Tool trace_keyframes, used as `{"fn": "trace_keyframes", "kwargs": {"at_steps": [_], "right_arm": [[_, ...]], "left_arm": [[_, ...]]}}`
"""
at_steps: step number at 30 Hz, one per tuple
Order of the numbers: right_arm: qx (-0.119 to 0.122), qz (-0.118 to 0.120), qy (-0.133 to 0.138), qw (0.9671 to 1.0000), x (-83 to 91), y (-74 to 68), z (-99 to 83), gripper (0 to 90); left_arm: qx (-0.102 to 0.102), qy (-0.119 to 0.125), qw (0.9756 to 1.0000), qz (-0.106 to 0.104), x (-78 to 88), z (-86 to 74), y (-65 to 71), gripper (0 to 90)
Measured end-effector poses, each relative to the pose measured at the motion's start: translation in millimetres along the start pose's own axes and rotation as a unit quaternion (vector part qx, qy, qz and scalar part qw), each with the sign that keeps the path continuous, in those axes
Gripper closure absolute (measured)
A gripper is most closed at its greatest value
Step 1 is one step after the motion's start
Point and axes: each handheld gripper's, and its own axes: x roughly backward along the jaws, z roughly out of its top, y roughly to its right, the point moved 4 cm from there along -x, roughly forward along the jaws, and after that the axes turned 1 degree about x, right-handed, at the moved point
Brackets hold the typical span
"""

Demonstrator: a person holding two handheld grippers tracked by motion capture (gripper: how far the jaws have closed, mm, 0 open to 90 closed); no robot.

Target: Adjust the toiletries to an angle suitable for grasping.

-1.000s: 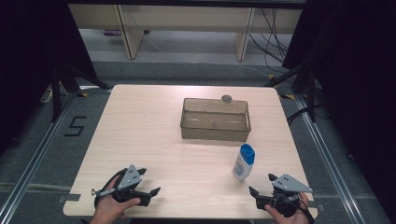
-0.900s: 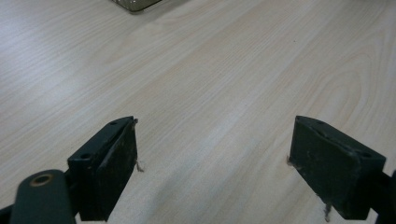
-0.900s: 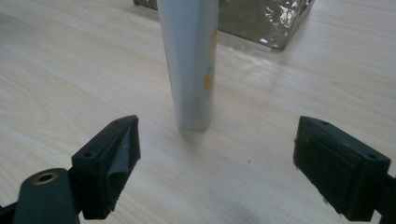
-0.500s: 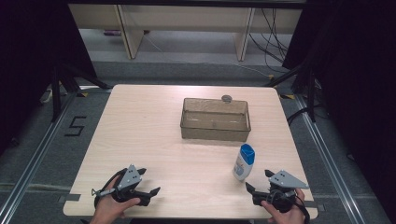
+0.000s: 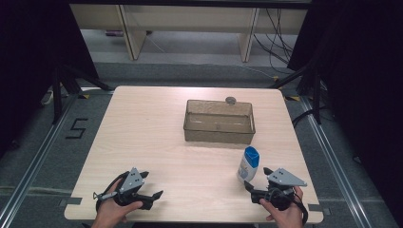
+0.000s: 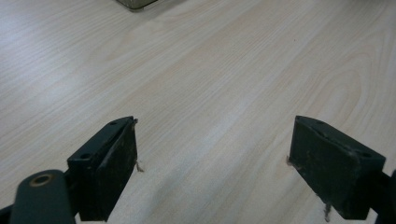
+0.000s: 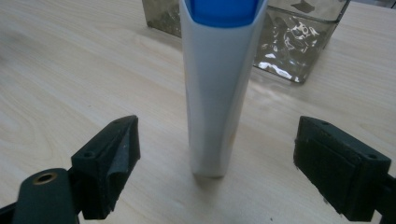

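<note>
Right claw (image 7: 215, 154) spread wide facing upright bottle (image 7: 215, 93), near table's (image 5: 142, 123) front edge

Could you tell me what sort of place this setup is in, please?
Most likely a lab or test room set up for recording tabletop tasks. A bare wooden table stands in a metal frame between dark curtains, with a taped "5" on the grey floor and loose cables behind.
</note>
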Motion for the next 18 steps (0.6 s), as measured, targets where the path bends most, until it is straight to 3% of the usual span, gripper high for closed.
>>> {"fn": "trace_keyframes", "kwargs": {"at_steps": [1,2,3,4,5,7,8,9,10,11,12,13,14,15,16,17,18], "right_arm": [[0.02,0.007,0.006,0.9998,-2.8,2.7,2.2,15.8],[0.022,-0.003,0.009,0.9997,-3.4,2.6,3.7,15.8],[0.024,-0.006,0.009,0.9996,-4.1,2.8,5.1,15.9],[0.025,0.002,0.012,0.9996,-6.1,2.2,6.6,15.9],[0.016,-0.007,0.012,0.9998,-6.1,1.0,7.4,15.9],[0.03,-0.008,0.02,0.9993,-9.7,3.1,10.5,16.0],[0.029,-0.001,0.015,0.9995,-11.1,2.6,11.1,16.3],[0.025,-0.003,0.016,0.9995,-12.0,1.9,11.9,16.5],[0.031,0.0,0.015,0.9994,-13.5,2.3,12.6,16.6],[0.014,-0.001,0.015,0.9998,-14.9,-0.3,12.8,16.6],[0.03,0.0,0.019,0.9994,-16.6,2.2,14.2,16.7],[0.032,0.002,0.02,0.9993,-17.9,2.1,15.1,16.8],[0.033,-0.003,0.021,0.9992,-18.2,2.5,15.8,17.2],[0.032,0.001,0.02,0.9993,-19.5,1.9,16.5,17.4],[0.033,-0.002,0.018,0.9993,-19.8,2.2,16.8,17.5],[0.028,-0.005,0.017,0.9995,-20.1,1.9,17.1,17.6],[0.019,-0.007,0.013,0.9997,-20.1,0.8,17.2,18.0]], "left_arm": [[-0.003,-0.003,1.0,0.001,0.3,-0.1,-0.7,14.9],[0.0,-0.001,1.0,0.0,-0.1,-0.1,0.0,14.9],[-0.017,-0.016,0.9997,0.007,1.9,-0.9,-2.5,14.9],[-0.013,-0.008,0.9999,0.002,0.8,-0.8,-1.9,14.9],[-0.009,-0.007,0.9999,0.003,0.7,-0.3,-1.4,14.9],[-0.001,0.0,1.0,0.0,0.2,0.1,0.1,14.9],[-0.019,-0.016,0.9997,0.004,1.8,-0.9,-3.1,14.9],[-0.018,-0.014,0.9997,0.005,1.7,-0.9,-2.9,14.9],[0.0,-0.001,1.0,-0.001,0.1,0.0,-0.1,14.9],[0.0,0.0,1.0,0.0,0.1,0.1,0.0,14.9],[-0.005,-0.003,1.0,0.001,0.4,-0.1,-0.6,14.9],[-0.012,-0.009,0.9999,0.0,1.5,-0.5,-1.3,14.9],[-0.002,-0.001,1.0,-0.001,0.2,-0.1,0.1,14.9],[-0.014,-0.011,0.9998,0.003,1.3,-0.6,-2.3,14.9],[0.001,0.0,1.0,-0.001,0.2,0.1,0.2,14.9],[-0.017,-0.013,0.9998,0.004,1.6,-0.7,-2.6,14.9],[-0.012,-0.01,0.9999,0.003,1.1,-0.6,-1.8,14.9]]}}
